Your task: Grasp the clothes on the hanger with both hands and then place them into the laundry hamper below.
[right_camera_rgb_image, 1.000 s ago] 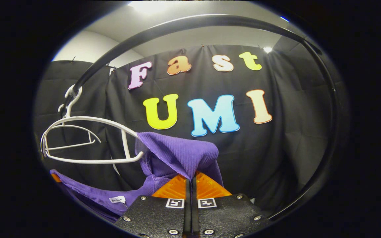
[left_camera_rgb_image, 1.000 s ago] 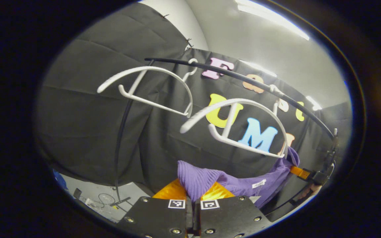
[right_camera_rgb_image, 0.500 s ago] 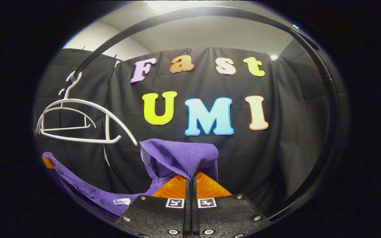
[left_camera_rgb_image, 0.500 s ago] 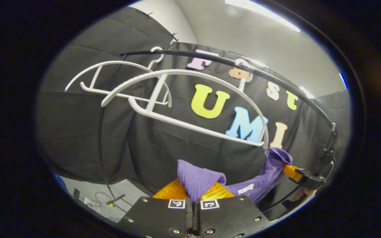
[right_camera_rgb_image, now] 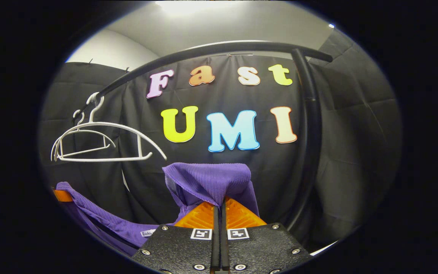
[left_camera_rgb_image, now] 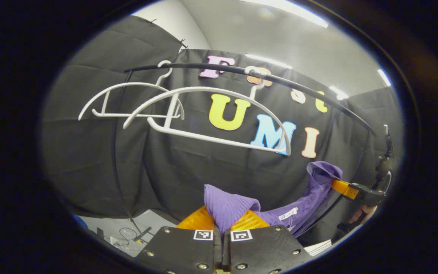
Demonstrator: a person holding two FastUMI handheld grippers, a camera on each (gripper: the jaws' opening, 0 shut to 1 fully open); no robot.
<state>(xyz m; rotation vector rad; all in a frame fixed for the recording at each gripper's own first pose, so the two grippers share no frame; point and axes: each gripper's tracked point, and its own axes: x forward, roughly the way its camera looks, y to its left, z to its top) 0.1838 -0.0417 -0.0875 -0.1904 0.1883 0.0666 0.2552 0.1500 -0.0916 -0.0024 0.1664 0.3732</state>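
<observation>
A purple ribbed garment [left_camera_rgb_image: 228, 203] hangs stretched between my two grippers, below the rail and off the hanger. My left gripper [left_camera_rgb_image: 222, 224] is shut on one shoulder of it. In the left gripper view the cloth runs right to the other gripper [left_camera_rgb_image: 346, 187], held by a hand. My right gripper [right_camera_rgb_image: 219, 213] is shut on the other shoulder of the purple garment [right_camera_rgb_image: 207, 180]. In the right gripper view the far orange fingers [right_camera_rgb_image: 62, 195] pinch the cloth at lower left. Two bare white hangers [left_camera_rgb_image: 207, 114] hang on the black rail [left_camera_rgb_image: 280, 82].
The black clothes rail [right_camera_rgb_image: 211, 48] arches overhead, and its upright post [right_camera_rgb_image: 310, 133] stands right of my right gripper. The rack's left post [left_camera_rgb_image: 114, 152] reaches grey floor with cables [left_camera_rgb_image: 127, 232]. White hangers [right_camera_rgb_image: 101, 140] hang left in the right gripper view.
Both grippers have come down and back from the rail with the garment. The cloth has slipped off the near hanger's end, and that hanger has swung back level.
</observation>
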